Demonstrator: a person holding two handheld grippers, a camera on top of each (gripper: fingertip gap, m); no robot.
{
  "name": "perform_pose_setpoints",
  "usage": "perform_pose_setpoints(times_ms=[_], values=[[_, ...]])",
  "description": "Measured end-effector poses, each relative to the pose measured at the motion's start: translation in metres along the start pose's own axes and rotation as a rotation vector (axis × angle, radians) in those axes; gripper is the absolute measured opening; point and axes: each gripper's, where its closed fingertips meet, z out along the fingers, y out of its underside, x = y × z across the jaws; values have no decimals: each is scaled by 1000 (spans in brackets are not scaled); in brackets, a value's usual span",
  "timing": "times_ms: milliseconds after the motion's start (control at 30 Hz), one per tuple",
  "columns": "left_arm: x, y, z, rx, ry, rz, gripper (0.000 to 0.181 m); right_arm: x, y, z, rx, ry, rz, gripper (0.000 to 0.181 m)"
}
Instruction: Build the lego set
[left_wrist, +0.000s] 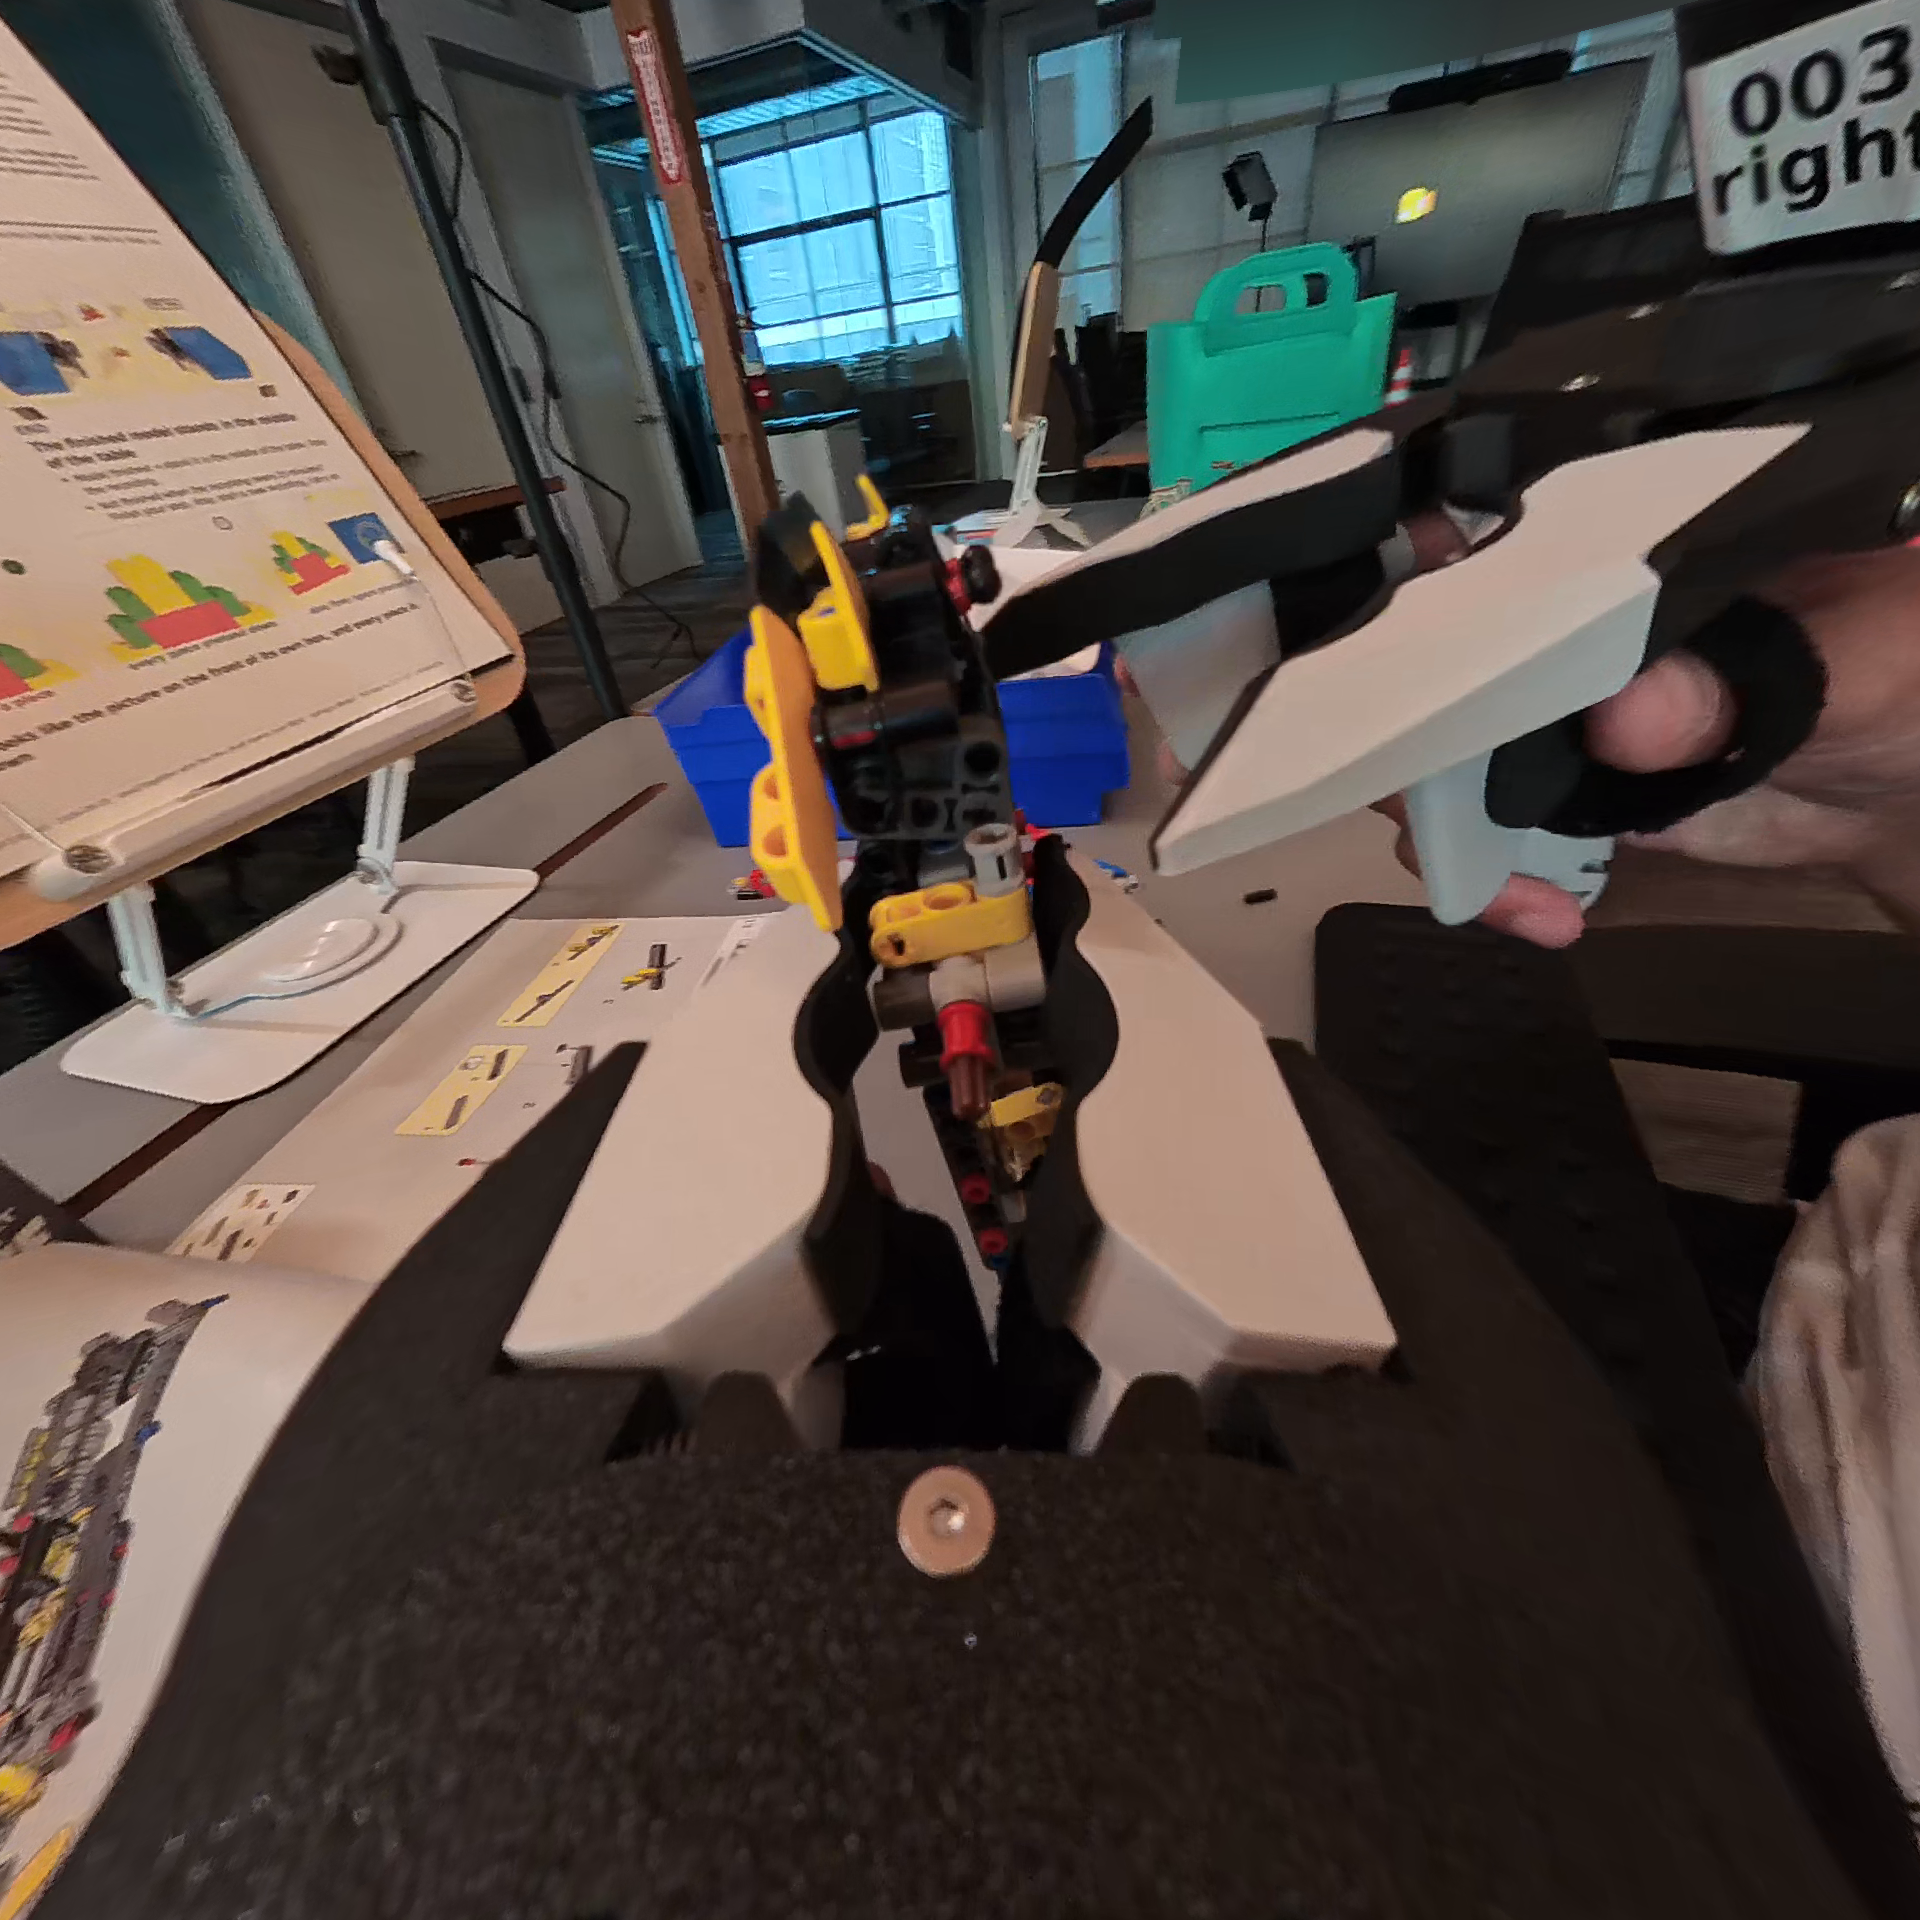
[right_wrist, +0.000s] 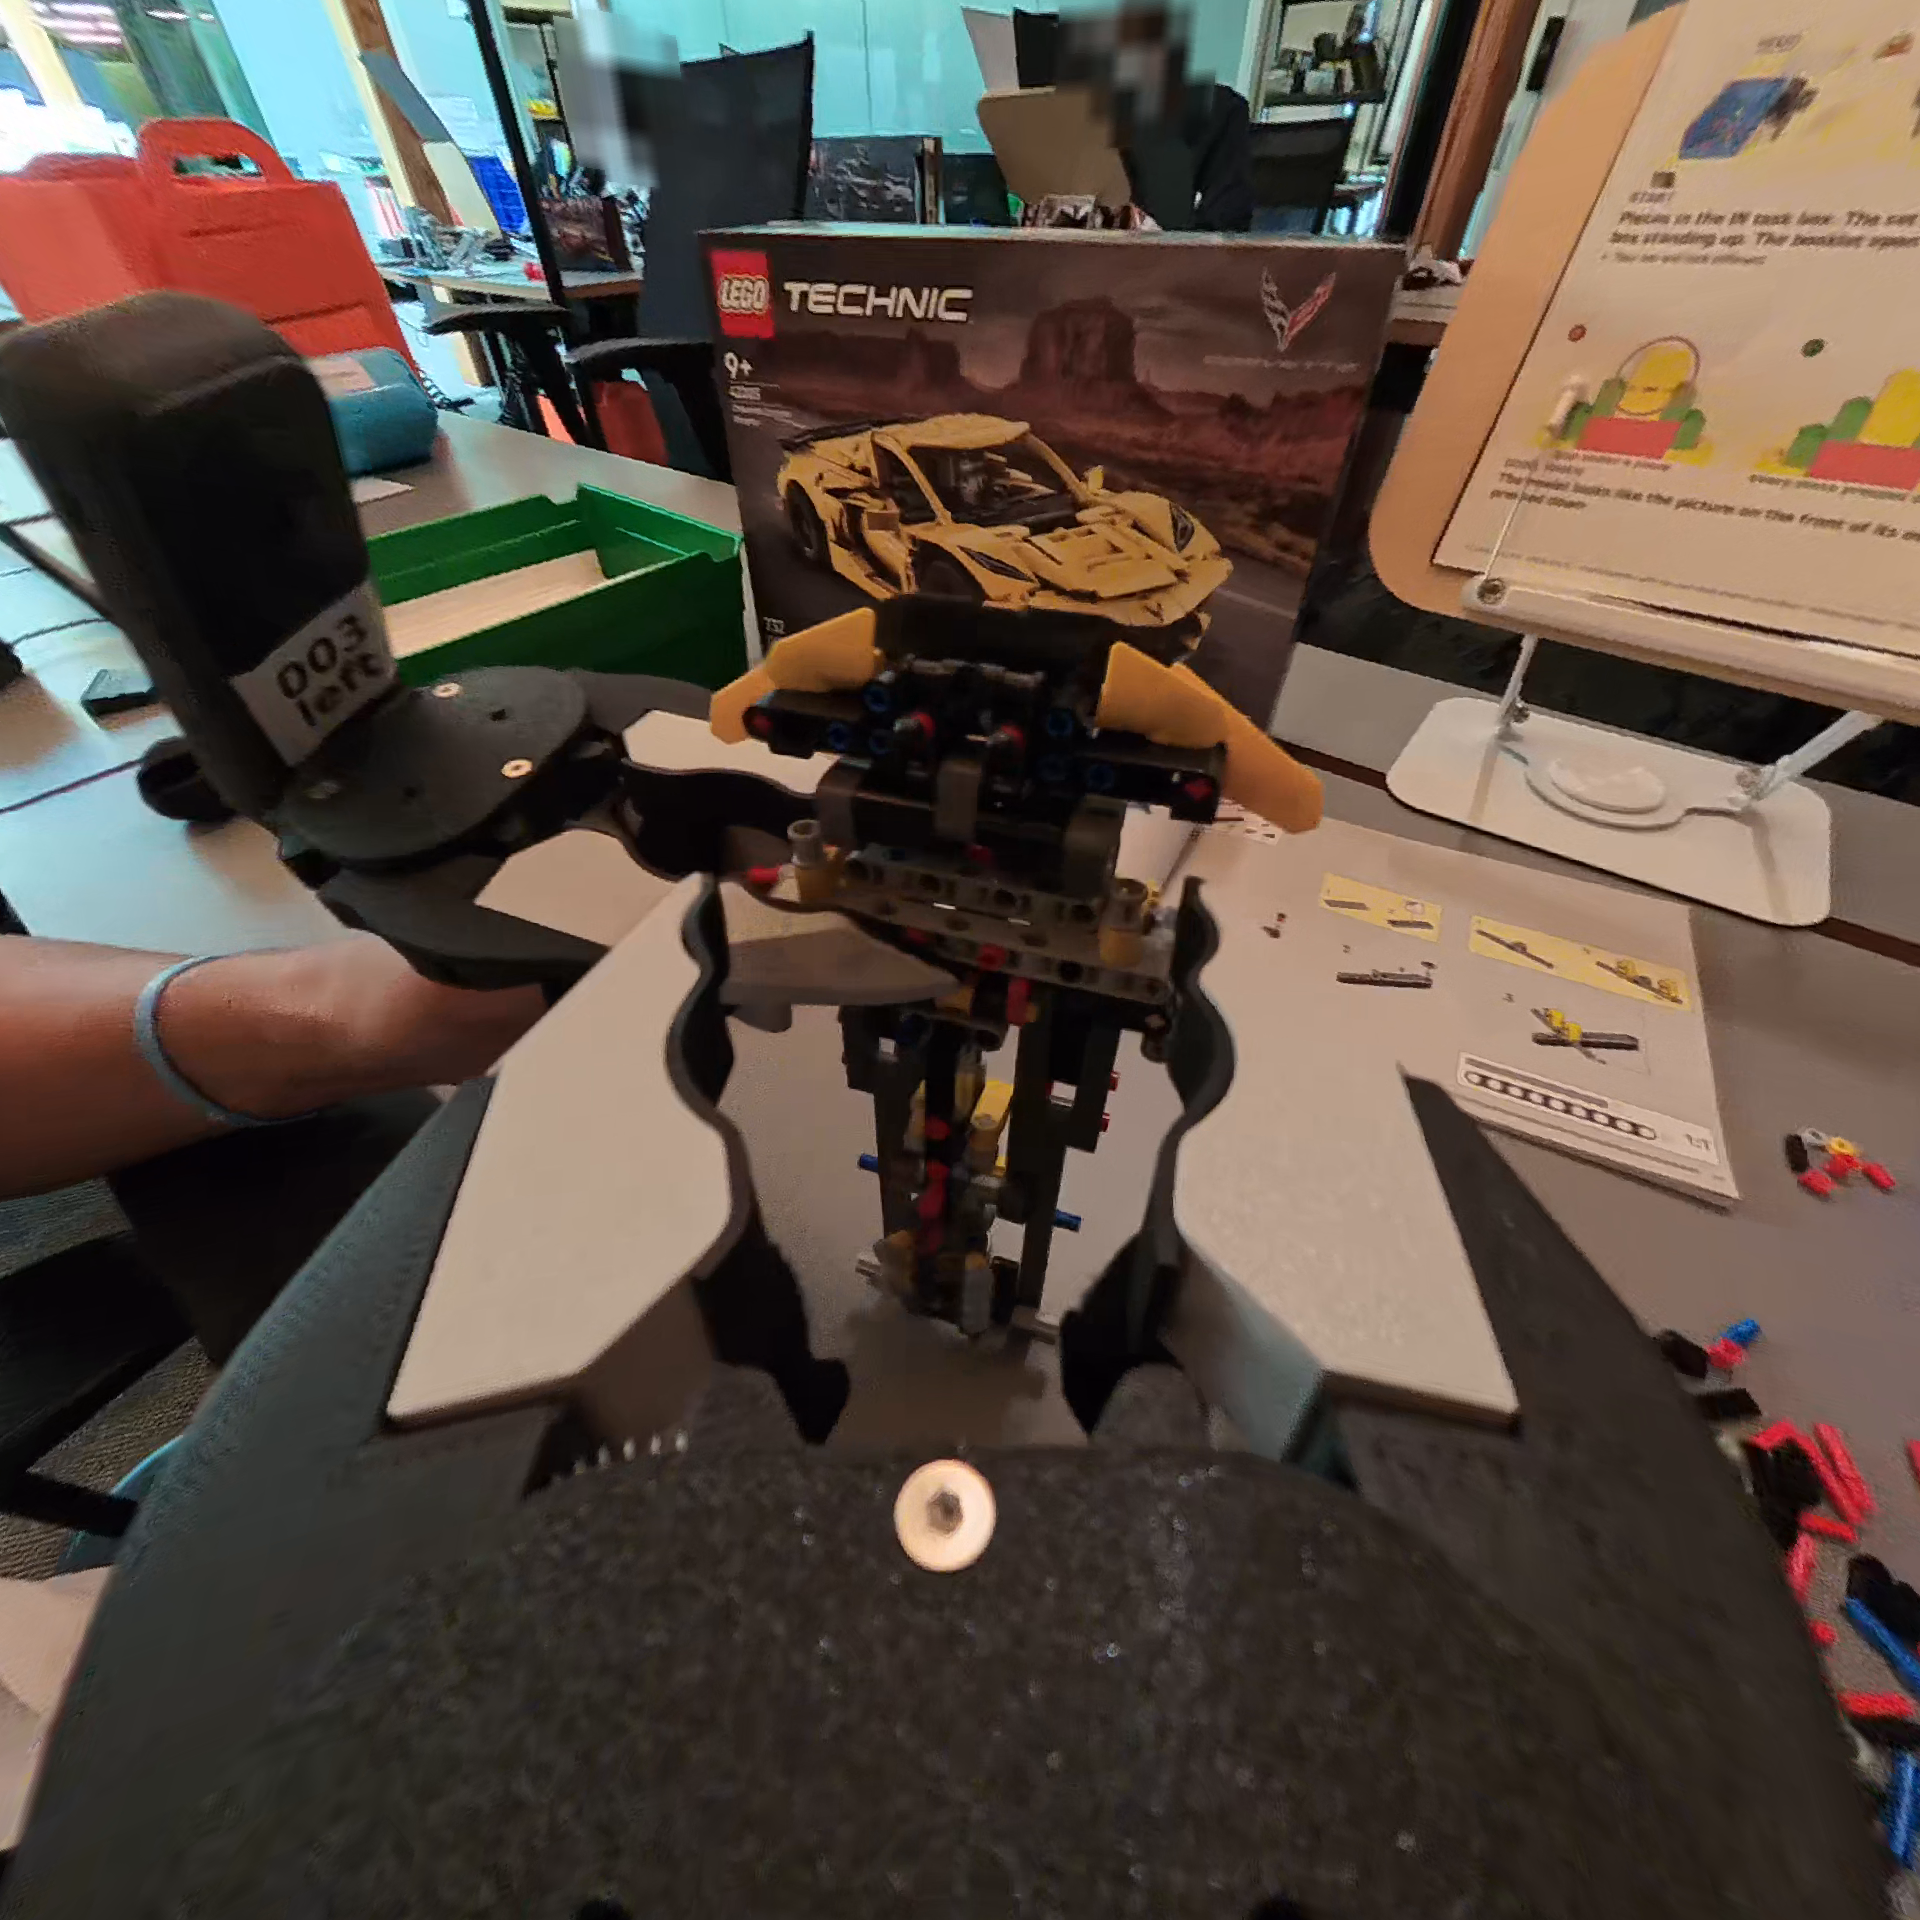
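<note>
The partly built lego model (left_wrist: 904, 717) is black and grey beams with yellow panels and red and blue pins. It also shows in the right wrist view (right_wrist: 997, 790). My left gripper (left_wrist: 951, 935) is shut on the model's lower beams and holds it upright above the table. It shows from the side in the right wrist view (right_wrist: 790, 883). My right gripper (right_wrist: 951, 904) is open, with its fingers spread on either side of the model's cross beam. In the left wrist view it (left_wrist: 1070, 743) comes in from the right, its upper fingertip close to a red pin.
An open instruction booklet (right_wrist: 1558, 1018) lies on the grey table (right_wrist: 1766, 997), with loose red, blue and black pieces (right_wrist: 1818, 1475) at the right. The set's box (right_wrist: 1049, 416), a green bin (right_wrist: 582, 582), a blue bin (left_wrist: 717, 738) and a document stand (left_wrist: 208, 540) stand behind.
</note>
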Motion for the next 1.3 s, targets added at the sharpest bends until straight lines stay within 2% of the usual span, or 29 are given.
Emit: perform_pose_setpoints(times_ms=[133, 300, 467, 700, 1133, 1300], values=[[0, -1, 3, -15, -97, 39, 26, 1, 8, 13, -17, 5, 42, 95], [2, -1, 6, -38, -225, 94, 25, 9, 12, 20, -94, 96, -1, 86], [2, -1, 6, -43, -278, 87, 25, 9, 12, 17, -123, 111, -12, 84], [7, -3, 8, -35, -300, 109, 26, 9, 11, 11, -81, 34, 42, 80], [4, -1, 10, -59, -364, 140, 26, 11, 12, 11, -68, 36, 33, 78], [15, 0, 14, -66, -231, 223, 41, 14, 10, 10, -83, -151, 28, 78]])
